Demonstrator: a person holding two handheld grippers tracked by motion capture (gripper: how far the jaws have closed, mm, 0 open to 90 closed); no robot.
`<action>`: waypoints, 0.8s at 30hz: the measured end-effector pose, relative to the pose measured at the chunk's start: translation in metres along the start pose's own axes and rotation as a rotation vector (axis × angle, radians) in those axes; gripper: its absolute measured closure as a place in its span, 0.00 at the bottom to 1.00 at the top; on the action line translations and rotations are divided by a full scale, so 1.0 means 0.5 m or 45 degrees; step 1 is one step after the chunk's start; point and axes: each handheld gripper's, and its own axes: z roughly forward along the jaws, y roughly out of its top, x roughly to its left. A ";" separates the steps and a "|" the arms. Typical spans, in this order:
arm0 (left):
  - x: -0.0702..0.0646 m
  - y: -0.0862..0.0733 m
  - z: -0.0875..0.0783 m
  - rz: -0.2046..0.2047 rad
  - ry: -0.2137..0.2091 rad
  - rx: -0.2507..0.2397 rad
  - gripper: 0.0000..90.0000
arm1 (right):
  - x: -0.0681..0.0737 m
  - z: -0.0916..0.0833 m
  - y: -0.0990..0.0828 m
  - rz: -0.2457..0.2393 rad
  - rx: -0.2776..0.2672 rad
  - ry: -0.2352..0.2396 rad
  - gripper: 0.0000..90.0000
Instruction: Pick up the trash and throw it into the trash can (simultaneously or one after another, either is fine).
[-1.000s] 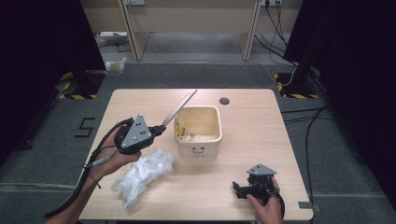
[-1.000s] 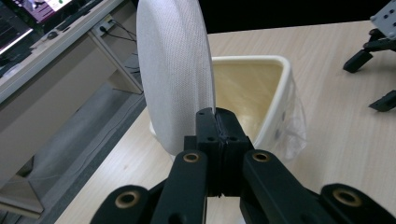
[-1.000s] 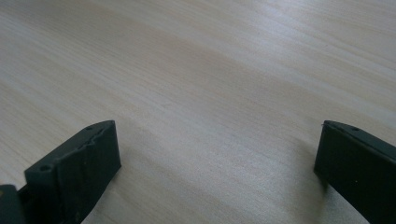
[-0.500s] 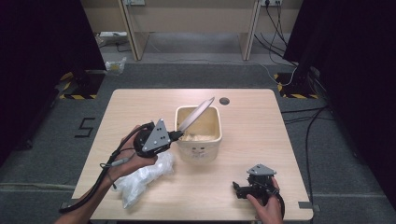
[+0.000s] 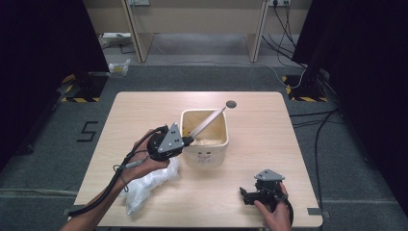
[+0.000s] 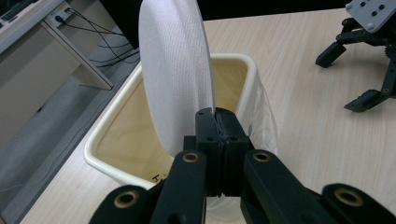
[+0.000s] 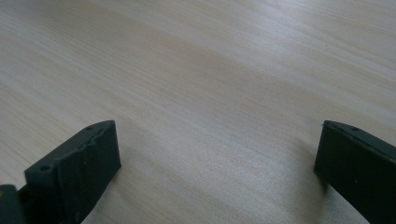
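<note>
1. Left gripper [image 5: 185, 141] clamped tight on the edge of a thin white disc [image 6: 175, 70], jaws pressed together with just the rim pinched between them.
2. Disc tilted, slanting up and away from the jaws, over the open top of a cream bin [image 5: 204, 156] sitting about mid-worktop [image 5: 269, 130].
3. Seen from the left gripper view: disc edge-on-ish, textured white face, lower part down inside the bin's mouth; from the high view, far end reaching toward the bin's back-right corner.
4. Some pale stuff lay in the bottom of the bin, too small to make out.
5. Crumpled clear plastic bag [image 5: 144, 185] lay on the worktop just beside the bin, near the left forearm.
6. Right gripper [image 5: 250, 195] rested low near the front right edge of the worktop, well apart from the bin, jaws spread wide with only bare wood between them.
7. Small dark round spot [image 5: 231, 104] on the worktop behind the bin.
</note>
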 end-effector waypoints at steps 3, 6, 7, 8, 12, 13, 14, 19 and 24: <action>-0.001 -0.003 0.012 0.003 -0.010 0.018 0.98 | 0.000 0.000 0.000 0.000 0.000 0.000 0.00; 0.000 -0.006 0.026 0.003 -0.016 0.038 0.98 | 0.000 0.000 0.000 0.000 0.000 0.000 0.00; 0.000 -0.006 0.026 0.003 -0.016 0.038 0.98 | 0.000 0.000 0.000 0.000 0.000 0.000 0.00; 0.002 -0.009 0.030 -0.008 -0.022 0.045 0.98 | 0.000 0.000 0.000 0.000 0.000 0.000 0.00; 0.004 -0.013 0.036 -0.015 -0.025 0.057 0.98 | 0.000 0.000 0.000 -0.003 -0.001 0.000 0.00; 0.006 -0.016 0.039 -0.025 -0.027 0.062 0.98 | 0.000 0.000 0.000 -0.003 -0.001 0.000 0.00; 0.006 -0.016 0.039 -0.025 -0.027 0.062 0.98 | 0.000 0.000 0.000 -0.003 -0.001 0.000 0.00; 0.010 -0.022 0.039 -0.072 -0.032 0.048 0.89 | 0.000 0.001 0.000 -0.004 -0.003 0.001 0.00; 0.014 -0.024 0.032 -0.086 -0.024 0.042 0.75 | 0.000 0.001 0.000 -0.005 -0.002 0.002 0.00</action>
